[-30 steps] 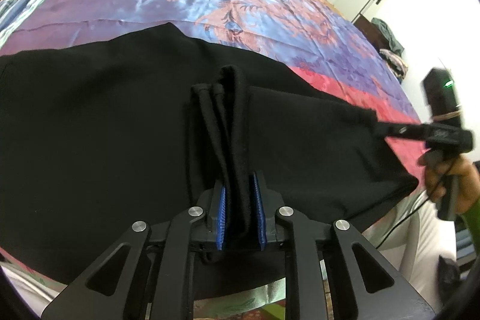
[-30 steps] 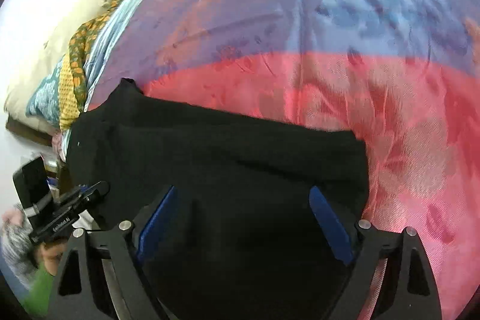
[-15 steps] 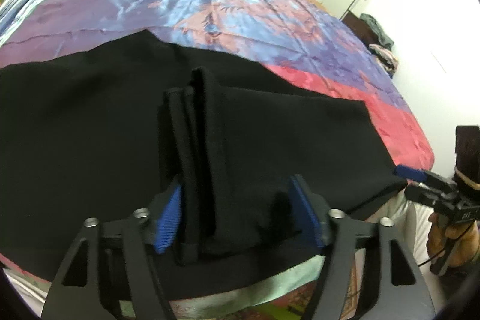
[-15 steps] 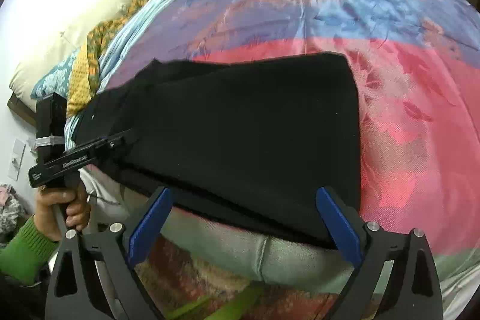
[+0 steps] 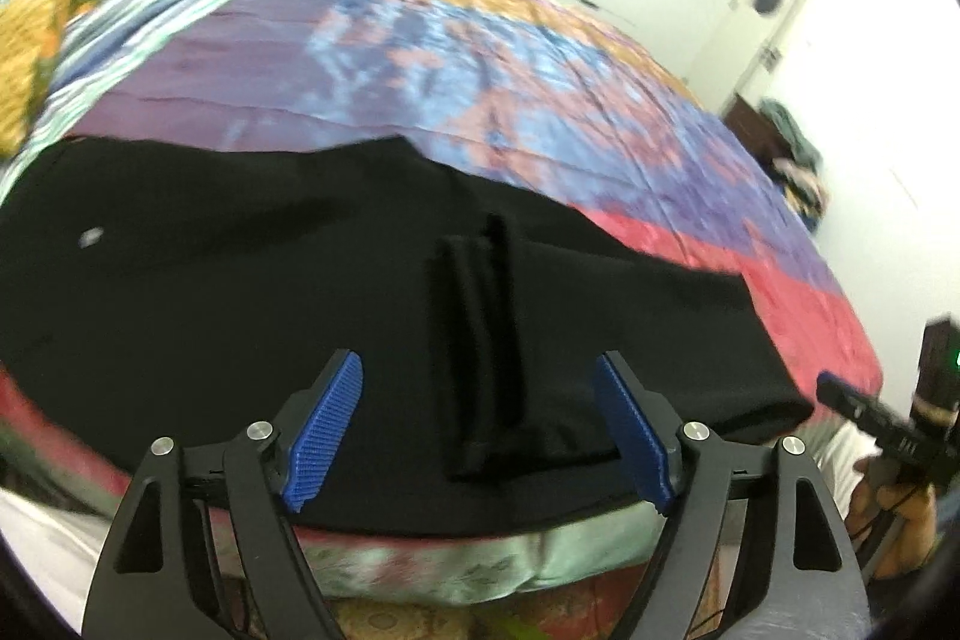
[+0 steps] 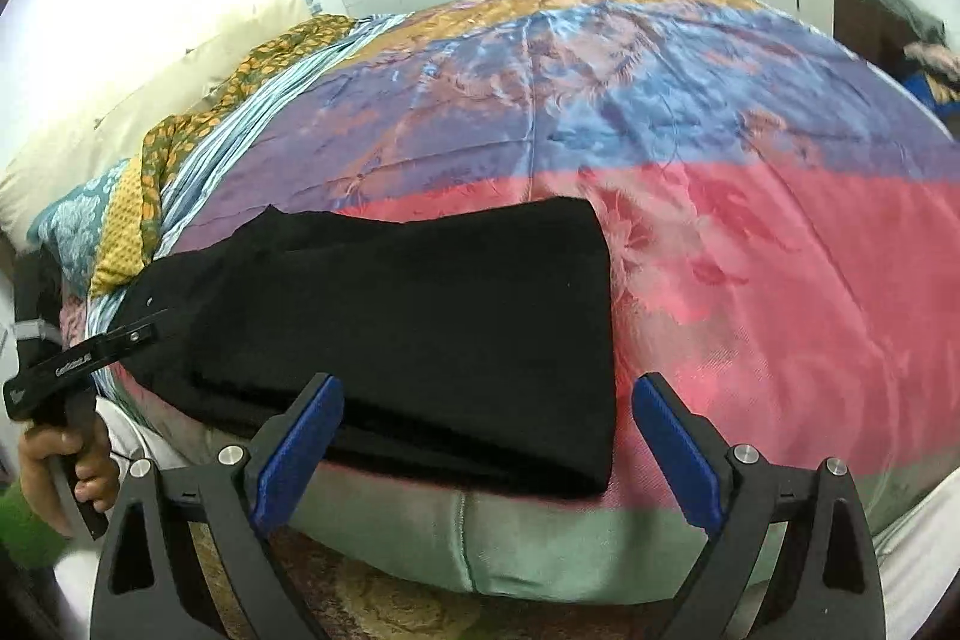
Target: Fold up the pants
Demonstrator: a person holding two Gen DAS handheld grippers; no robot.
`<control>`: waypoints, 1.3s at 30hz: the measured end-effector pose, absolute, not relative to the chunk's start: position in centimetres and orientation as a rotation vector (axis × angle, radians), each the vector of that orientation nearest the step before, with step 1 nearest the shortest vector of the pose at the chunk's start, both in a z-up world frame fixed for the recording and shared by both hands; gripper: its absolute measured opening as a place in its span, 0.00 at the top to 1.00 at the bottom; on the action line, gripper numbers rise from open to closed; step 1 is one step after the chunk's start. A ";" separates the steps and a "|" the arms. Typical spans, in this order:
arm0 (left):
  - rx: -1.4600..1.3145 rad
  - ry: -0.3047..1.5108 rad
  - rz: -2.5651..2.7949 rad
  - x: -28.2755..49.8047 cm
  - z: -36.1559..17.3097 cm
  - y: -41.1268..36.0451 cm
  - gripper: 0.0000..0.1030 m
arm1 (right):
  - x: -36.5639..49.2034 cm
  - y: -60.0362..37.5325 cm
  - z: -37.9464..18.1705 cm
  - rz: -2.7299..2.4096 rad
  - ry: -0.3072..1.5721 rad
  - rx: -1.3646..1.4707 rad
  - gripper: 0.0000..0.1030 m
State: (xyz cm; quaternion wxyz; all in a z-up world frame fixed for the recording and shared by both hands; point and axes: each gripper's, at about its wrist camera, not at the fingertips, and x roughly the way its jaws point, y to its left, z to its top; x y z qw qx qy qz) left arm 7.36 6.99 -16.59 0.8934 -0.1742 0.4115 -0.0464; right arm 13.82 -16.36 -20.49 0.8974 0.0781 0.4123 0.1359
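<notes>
Black soft-knit pants (image 5: 252,292) lie limp on a satin patchwork bedspread (image 6: 750,250); left gripper (image 5: 480,436), jaws just opened, and right gripper (image 6: 486,454) gape empty; hems look best to pinch.

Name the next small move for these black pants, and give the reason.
Probably flatten the bunched ridge with the left tongs, whose jaws have just opened off it. The pants lie folded at the bed edge; right tongs open, empty.
</notes>
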 end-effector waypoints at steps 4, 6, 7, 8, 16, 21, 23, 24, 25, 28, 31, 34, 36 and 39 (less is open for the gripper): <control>-0.538 0.810 -0.013 6.2 -16.5 11.2 0.21 | 13.8 -16.1 -20.4 0.299 0.839 0.151 0.06; -0.597 0.808 0.028 5.9 -16.9 13.1 0.21 | 13.8 -16.0 -20.6 0.308 0.846 0.152 0.07; -0.619 0.811 0.055 5.7 -17.1 14.3 0.21 | 13.8 -16.0 -20.7 0.309 0.850 0.154 0.07; -0.628 0.812 0.070 5.5 -17.1 15.1 0.21 | 13.8 -16.0 -20.8 0.310 0.852 0.157 0.07; -0.758 0.780 0.211 4.8 -14.4 29.2 0.21 | 13.8 -15.8 -21.2 0.306 0.865 0.150 0.07; -0.743 0.949 0.253 7.9 -17.2 34.3 0.22 | 13.9 -15.3 -21.7 0.311 0.888 0.131 0.07; -0.731 1.009 0.231 9.4 -19.1 34.4 0.23 | 13.8 -15.0 -21.8 0.313 0.896 0.114 0.07; -0.733 1.028 0.210 10.1 -20.0 34.3 0.24 | 13.7 -14.9 -21.8 0.312 0.897 0.106 0.07; -0.738 1.050 0.180 10.8 -20.9 33.9 0.27 | 13.7 -14.8 -21.8 0.312 0.898 0.101 0.07; -0.727 1.103 0.129 12.5 -23.1 33.3 0.27 | 13.5 -14.6 -21.7 0.304 0.906 0.087 0.06; -0.792 1.091 0.106 13.0 -23.8 33.8 0.24 | 13.3 -14.5 -21.8 0.295 0.911 0.077 0.07; -0.872 1.082 0.090 13.4 -24.1 34.5 0.29 | 13.5 -14.3 -21.9 0.290 0.916 0.066 0.06; -0.904 1.061 0.049 13.5 -23.7 34.5 0.53 | 13.5 -14.3 -21.9 0.290 0.915 0.065 0.06; -0.915 1.020 0.052 12.6 -22.4 34.5 0.78 | 13.6 -14.2 -21.9 0.291 0.913 0.066 0.06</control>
